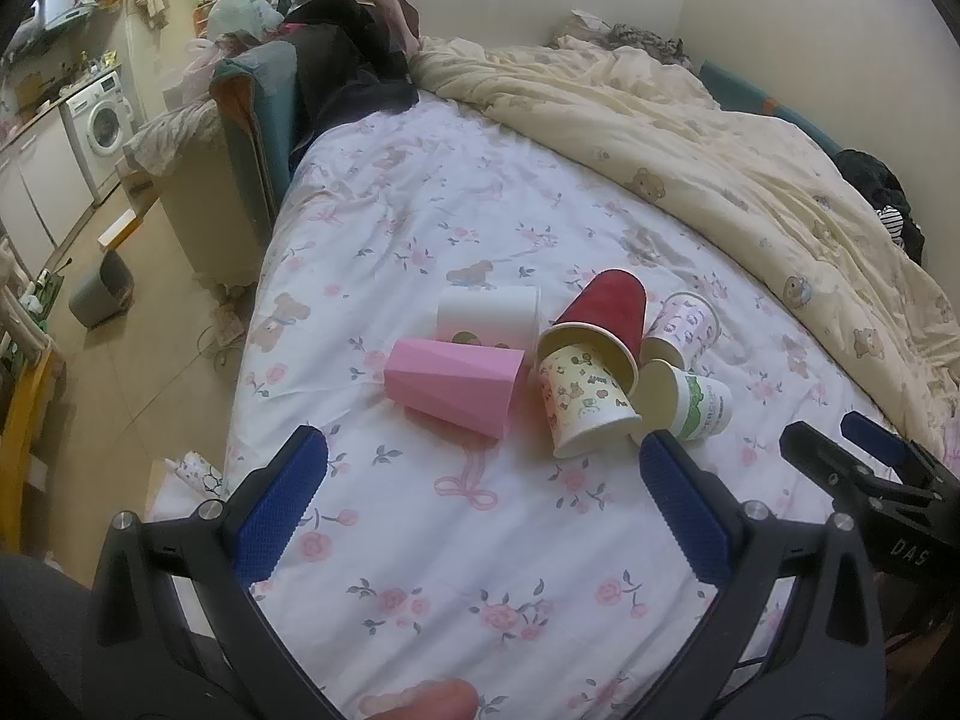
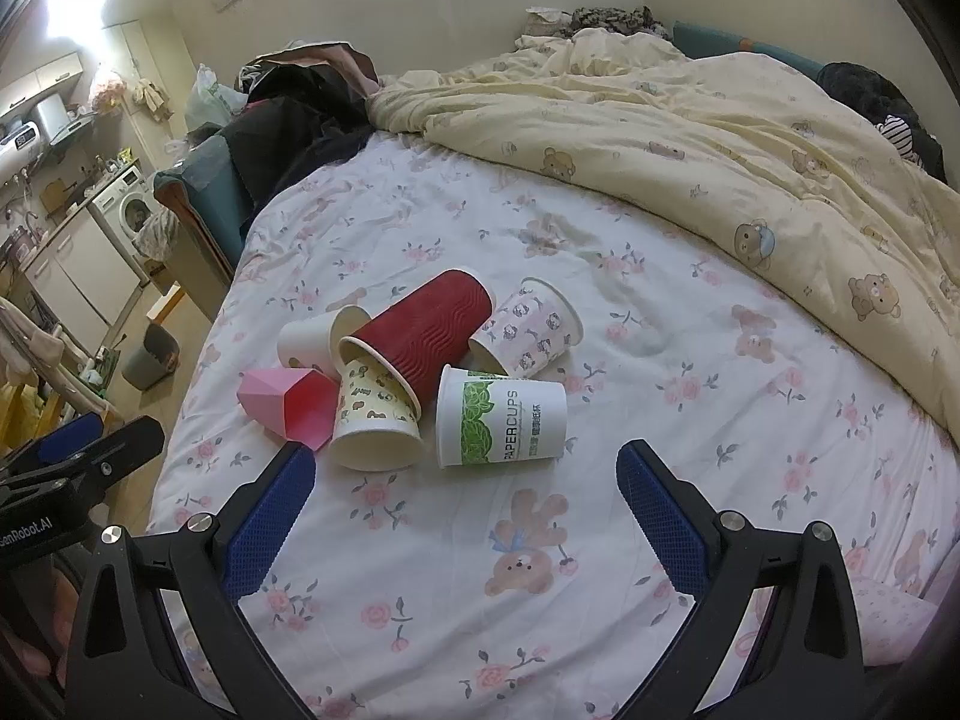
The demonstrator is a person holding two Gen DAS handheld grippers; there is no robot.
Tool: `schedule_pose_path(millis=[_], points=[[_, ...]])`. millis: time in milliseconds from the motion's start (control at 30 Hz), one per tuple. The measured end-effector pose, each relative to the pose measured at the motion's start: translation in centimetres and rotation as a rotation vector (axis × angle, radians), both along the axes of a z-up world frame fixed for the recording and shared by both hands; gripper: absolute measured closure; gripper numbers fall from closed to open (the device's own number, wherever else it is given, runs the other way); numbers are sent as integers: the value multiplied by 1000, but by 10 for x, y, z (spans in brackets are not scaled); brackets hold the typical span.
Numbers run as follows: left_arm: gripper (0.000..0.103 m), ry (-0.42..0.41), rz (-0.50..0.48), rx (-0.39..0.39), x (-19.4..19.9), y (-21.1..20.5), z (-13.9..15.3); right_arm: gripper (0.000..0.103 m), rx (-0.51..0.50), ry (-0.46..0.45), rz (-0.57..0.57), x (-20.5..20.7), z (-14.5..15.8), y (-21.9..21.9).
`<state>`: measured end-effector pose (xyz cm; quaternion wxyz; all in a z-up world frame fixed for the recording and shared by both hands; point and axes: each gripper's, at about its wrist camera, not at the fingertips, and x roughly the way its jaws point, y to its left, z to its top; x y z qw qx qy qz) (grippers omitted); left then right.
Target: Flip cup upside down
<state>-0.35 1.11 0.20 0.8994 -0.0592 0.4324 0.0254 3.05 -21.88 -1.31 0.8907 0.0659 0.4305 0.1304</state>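
Several cups lie on their sides in a heap on the floral bed sheet (image 1: 420, 540). A pink faceted cup (image 1: 453, 387) (image 2: 288, 402), a white cup (image 1: 489, 318) (image 2: 306, 343), a red ribbed cup (image 1: 606, 312) (image 2: 420, 330), a cream cartoon cup (image 1: 585, 402) (image 2: 375, 420), a pink kitten-print cup (image 1: 687, 324) (image 2: 534, 330) and a green-and-white paper cup (image 1: 699, 405) (image 2: 504, 417). My left gripper (image 1: 483, 450) is open and empty, just short of the heap. My right gripper (image 2: 465, 468) is open and empty, close in front of the green-and-white cup.
A cream bear-print duvet (image 1: 720, 150) (image 2: 720, 138) is bunched over the far and right side of the bed. Dark clothes (image 1: 348, 54) are piled at the far left corner. The bed's left edge drops to a floor with a grey bin (image 1: 99, 294).
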Motion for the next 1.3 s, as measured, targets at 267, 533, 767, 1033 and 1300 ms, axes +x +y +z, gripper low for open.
schedule_pose_path(millis=[267, 533, 767, 1033, 1300], points=[[0, 0, -1, -4, 1, -1, 1, 0, 0, 1, -1, 0, 0, 0], [0, 0, 0, -10, 2, -2, 1, 0, 1, 0, 0, 1, 0, 0], [0, 1, -2, -12, 2, -2, 1, 0, 2, 2, -1, 1, -1, 1], [0, 0, 0, -11, 2, -2, 2, 0, 4, 3, 1, 1, 0, 1], [0, 47, -18, -22, 8, -5, 2, 0, 25, 26, -13, 2, -4, -2]])
